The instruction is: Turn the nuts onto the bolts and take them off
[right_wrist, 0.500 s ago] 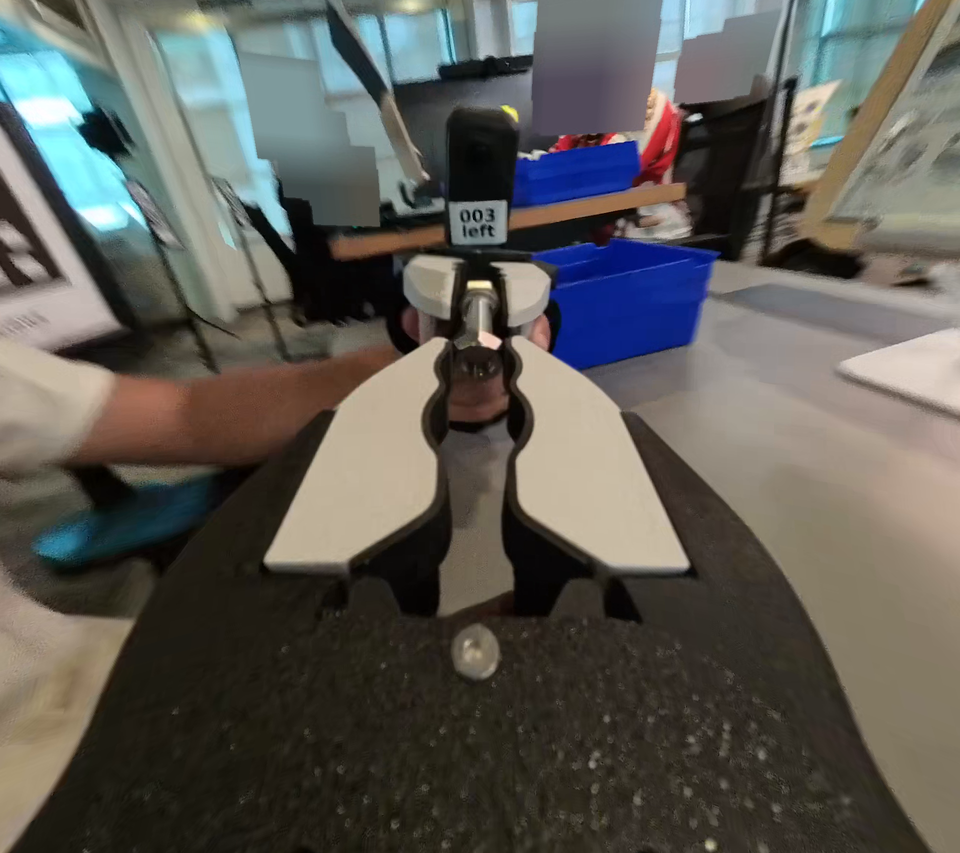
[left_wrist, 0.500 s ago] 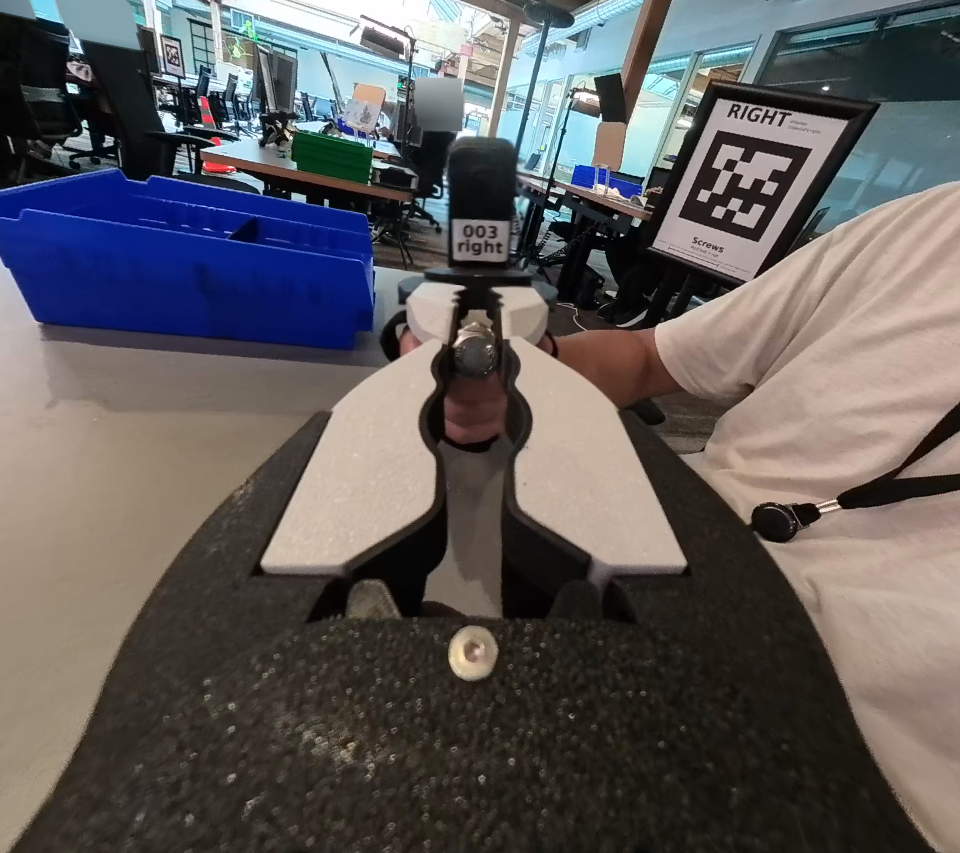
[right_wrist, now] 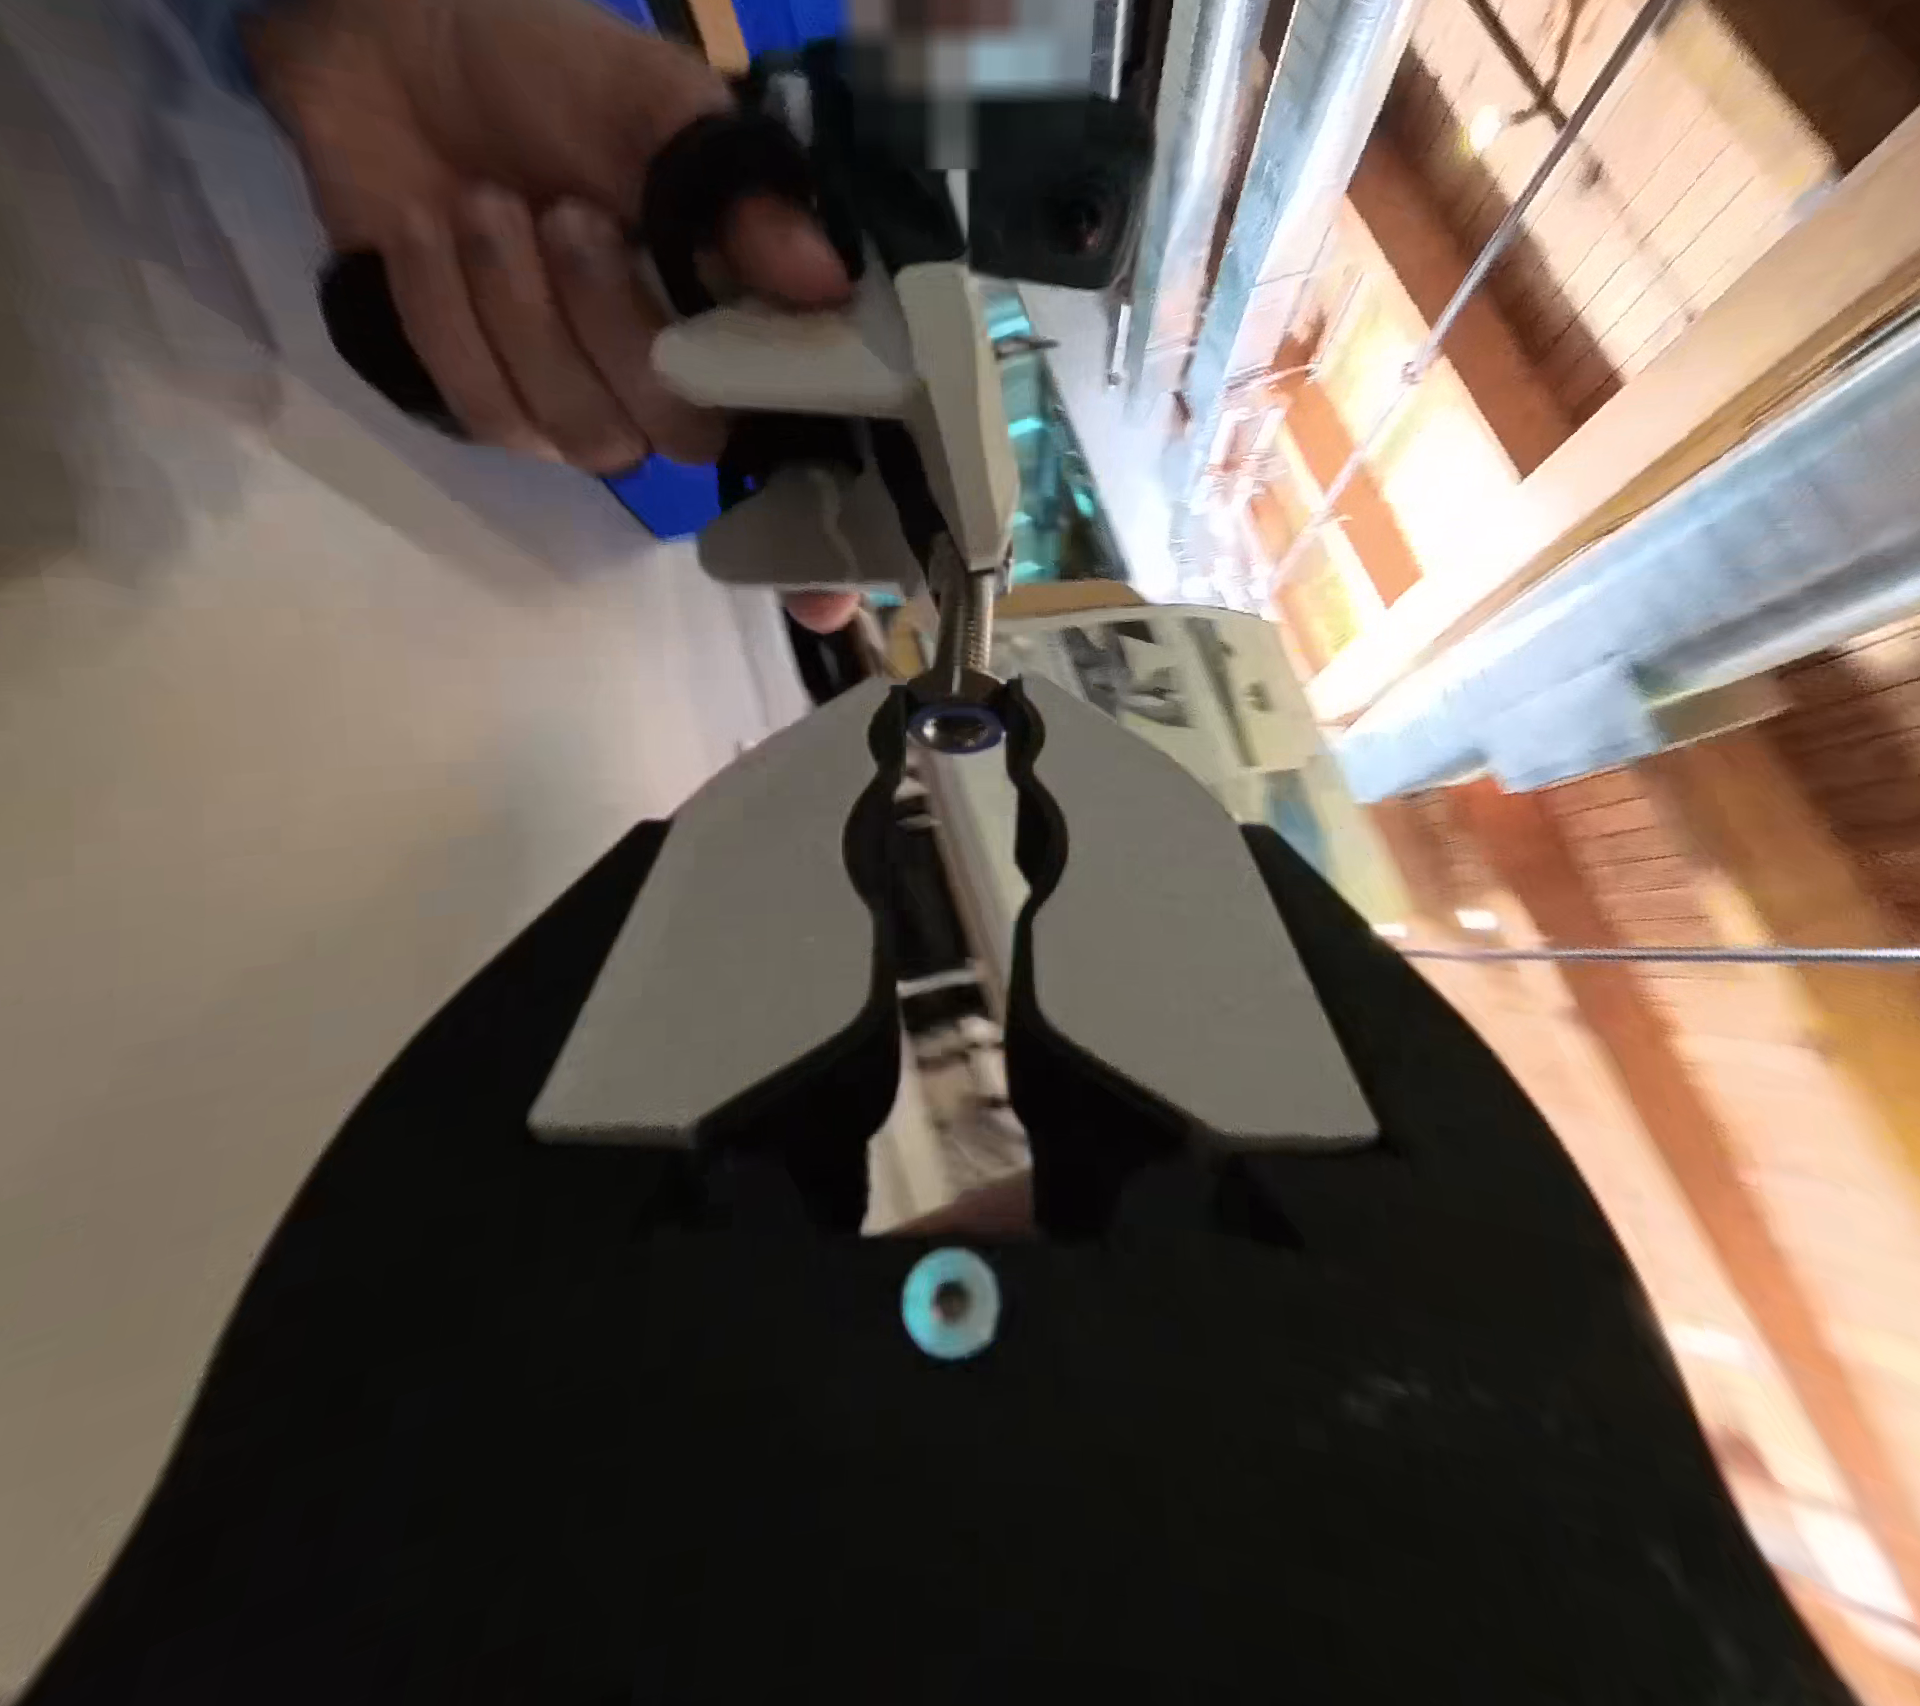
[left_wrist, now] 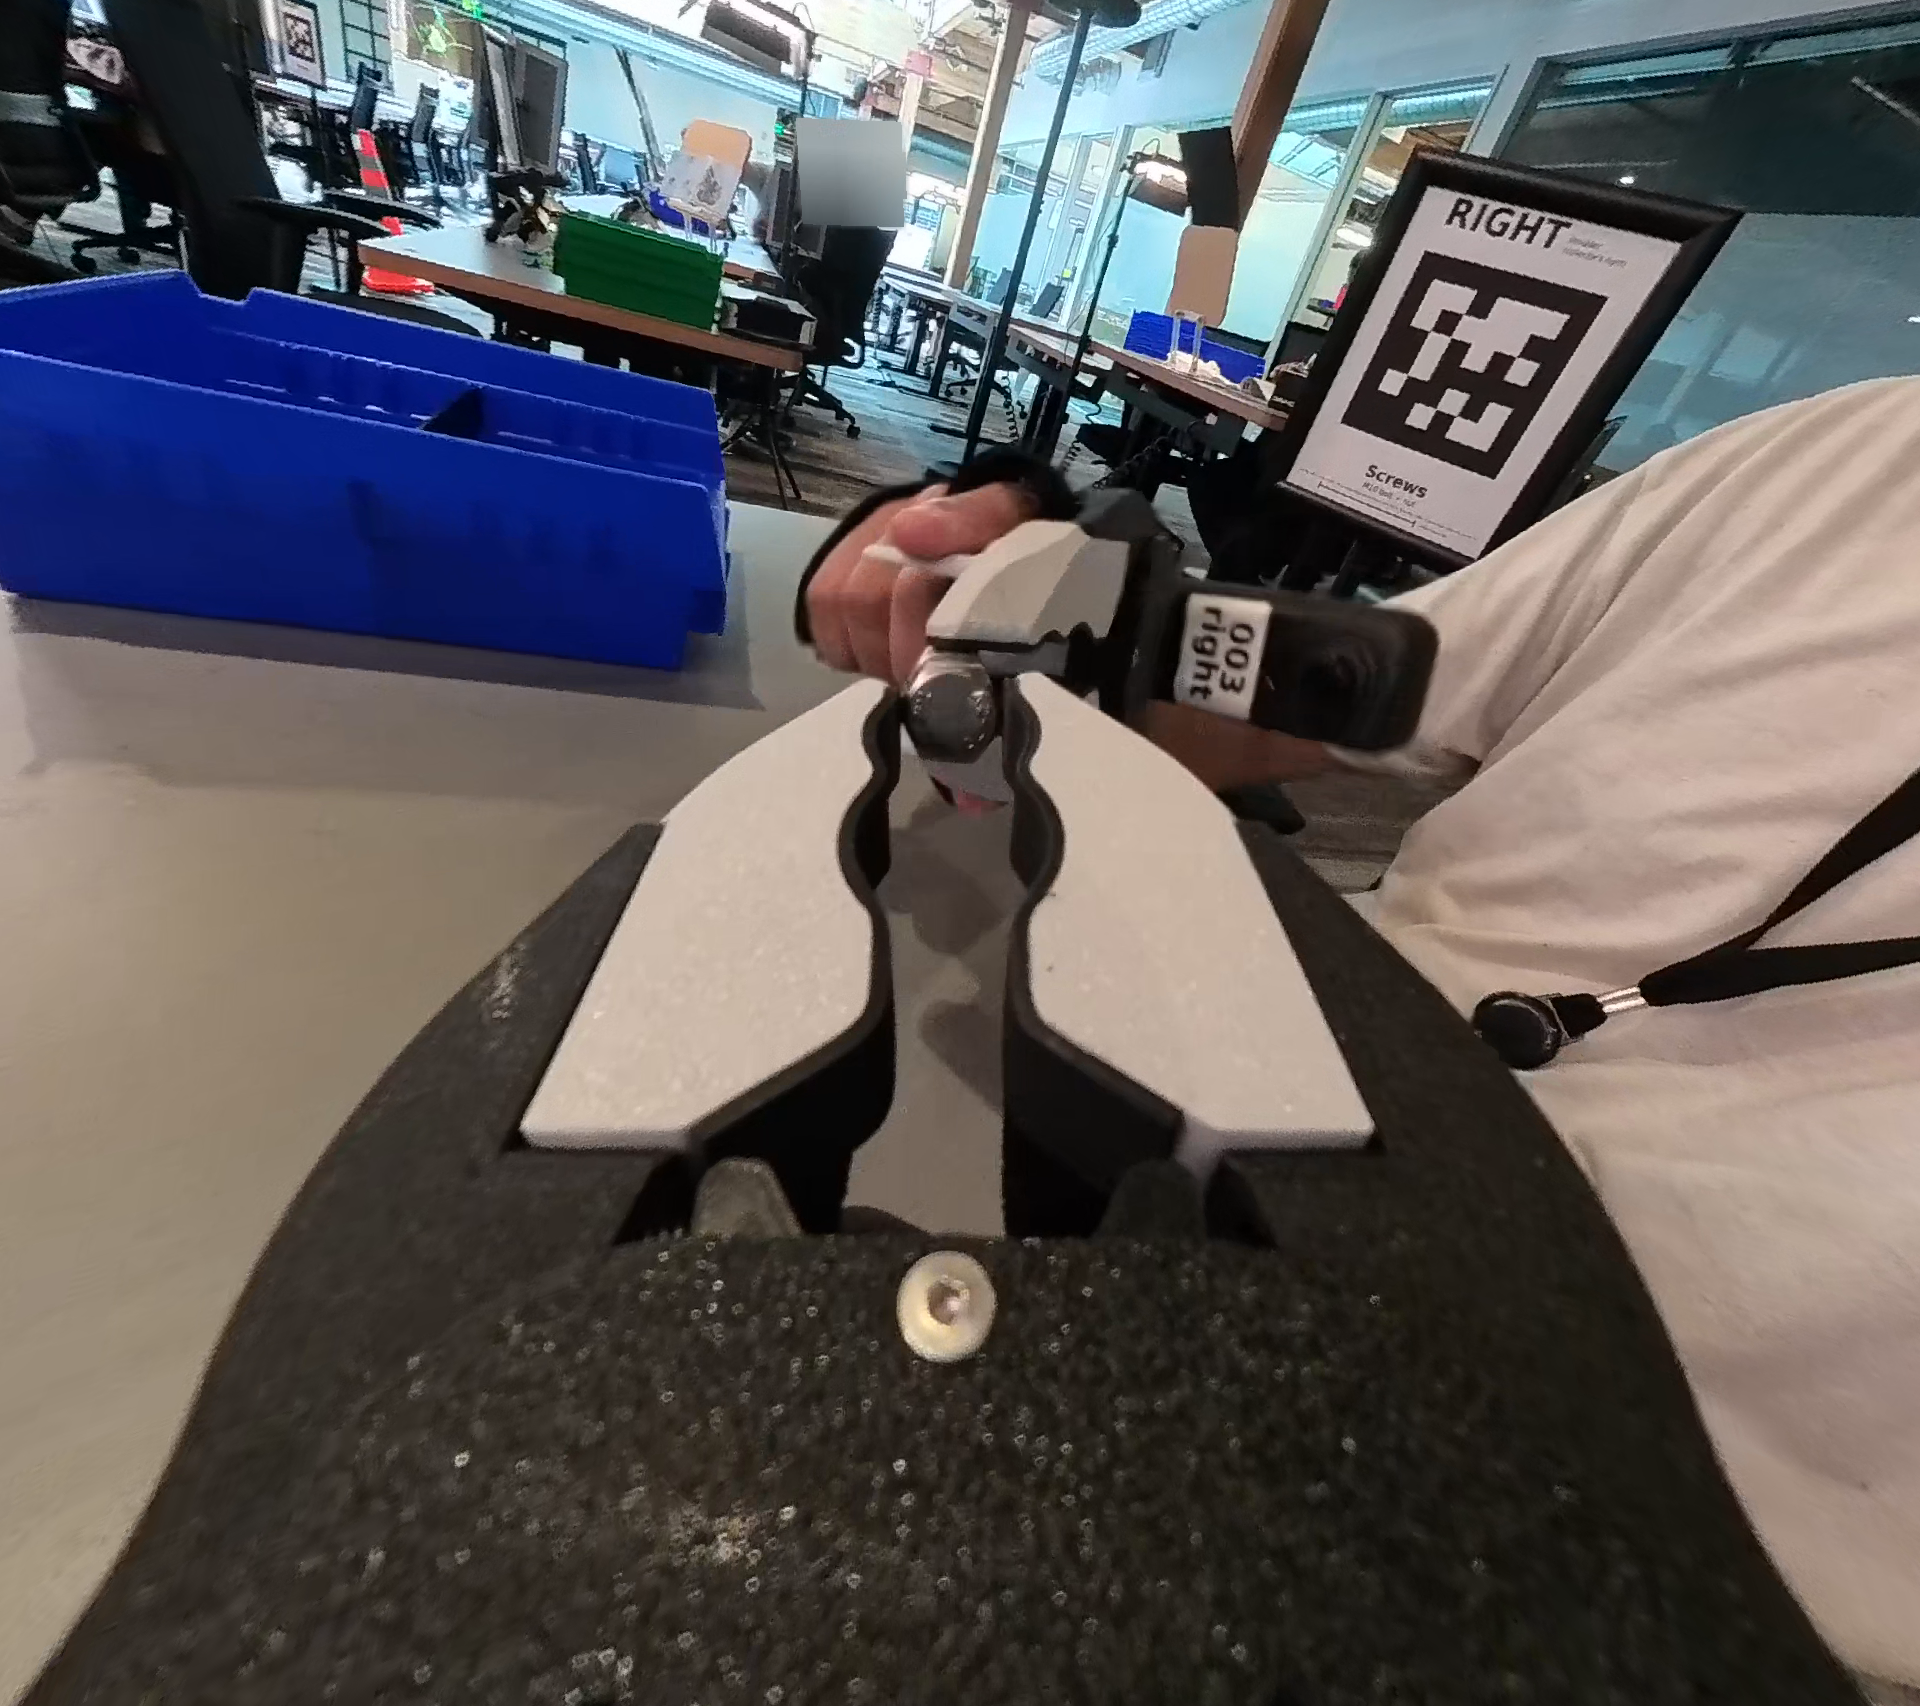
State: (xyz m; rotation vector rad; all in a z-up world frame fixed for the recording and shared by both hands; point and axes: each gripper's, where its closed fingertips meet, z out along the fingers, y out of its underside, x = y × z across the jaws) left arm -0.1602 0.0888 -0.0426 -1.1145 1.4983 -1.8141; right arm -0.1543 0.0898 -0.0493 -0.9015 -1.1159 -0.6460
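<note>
Gripper tips on the left [left_wrist: 951, 721] are pinched onto the hexagonal head of a bolt [left_wrist: 948, 709], with only a narrow slot behind it between the two pale fingers [left_wrist: 727, 929]. In the right wrist view the right gripper [right_wrist: 954, 726] is closed on a nut [right_wrist: 954, 729] at its very tips, and the bolt's threaded shaft [right_wrist: 964, 617] runs from that nut up into the other gripper's tips; both tools meet end to end in the air above the table [left_wrist: 260, 877]. Seen from the left, the right gripper lies rolled over on its side, a hand [left_wrist: 894, 586] wrapped round its handle.

Bare grey table spreads to the left, up to a blue bin [left_wrist: 343, 503] standing well apart from the grippers. Close on the other side is the person's white shirt [left_wrist: 1662, 721] with a black lanyard [left_wrist: 1714, 970], and a framed sign [left_wrist: 1486, 368] stands past the table edge.

From the left, the bolt's shaft and the nut are hidden behind the head. Most of the right wrist view is tilted and smeared, so its background is hard to make out.
</note>
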